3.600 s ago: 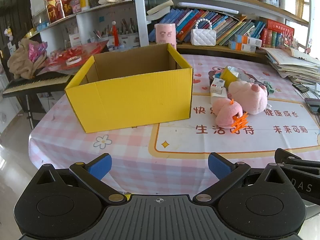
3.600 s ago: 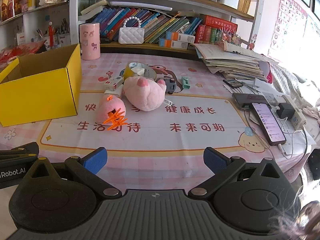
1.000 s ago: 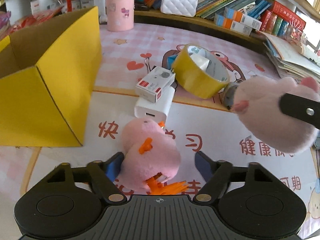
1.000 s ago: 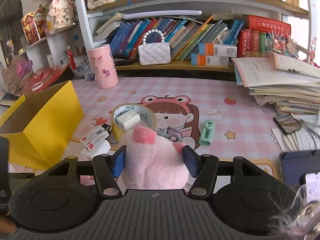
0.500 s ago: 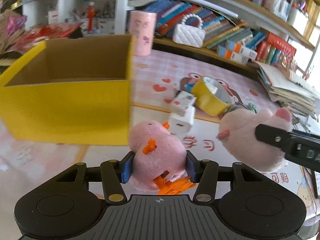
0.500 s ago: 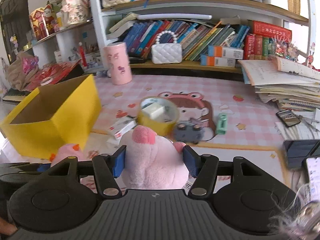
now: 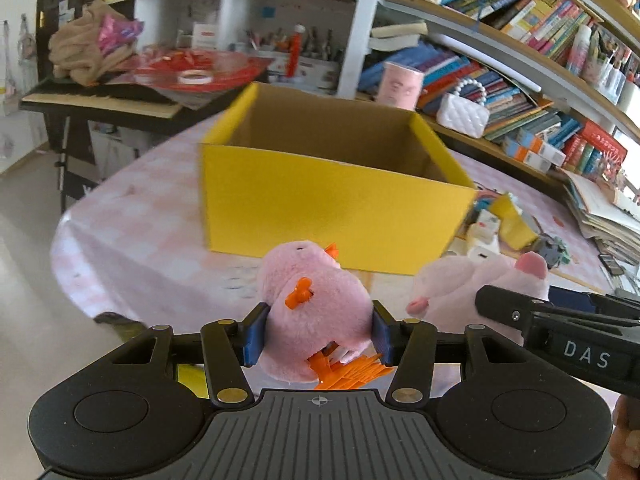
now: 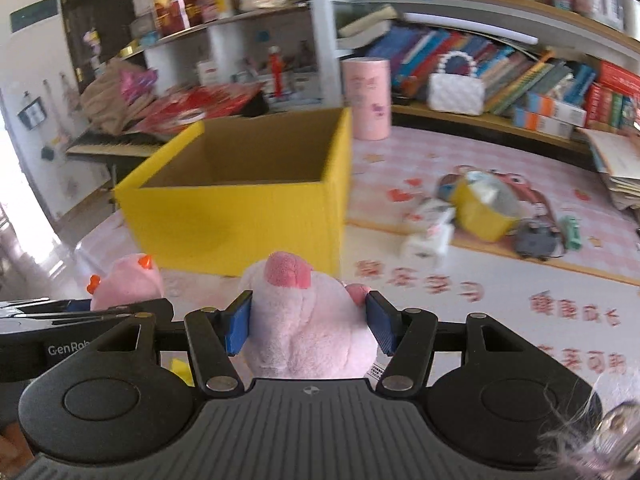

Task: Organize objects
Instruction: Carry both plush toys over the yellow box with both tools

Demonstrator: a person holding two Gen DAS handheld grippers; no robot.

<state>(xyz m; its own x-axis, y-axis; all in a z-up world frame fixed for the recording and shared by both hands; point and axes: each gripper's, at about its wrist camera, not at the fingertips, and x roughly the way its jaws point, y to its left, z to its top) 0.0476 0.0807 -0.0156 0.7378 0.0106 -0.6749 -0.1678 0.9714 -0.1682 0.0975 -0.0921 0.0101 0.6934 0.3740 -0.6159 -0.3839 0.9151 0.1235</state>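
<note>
My left gripper [image 7: 318, 338] is shut on a pink plush chick [image 7: 316, 308] with orange feet, lifted off the table in front of the open yellow cardboard box [image 7: 320, 204]. My right gripper [image 8: 308, 324] is shut on a bigger pink plush pig [image 8: 308, 320], also held in the air near the box's [image 8: 240, 220] front corner. In the left wrist view the plush pig [image 7: 480, 284] and the right gripper's black finger show at the right. In the right wrist view the chick [image 8: 128, 284] peeks above the left gripper at the left. The box looks empty inside.
On the pink checked tablecloth [image 8: 480, 296] right of the box lie a yellow tape roll [image 8: 484, 204], small white boxes [image 8: 428, 236], a grey item [image 8: 536, 240] and a green item [image 8: 570, 232]. A pink cylinder [image 8: 366, 98] and bookshelves stand behind. The table edge [image 7: 80, 240] drops at the left.
Both grippers have swung left with their plush toys, from over the clutter to in front of the yellow box. The left pads closed onto the chick and lifted it off the table.
</note>
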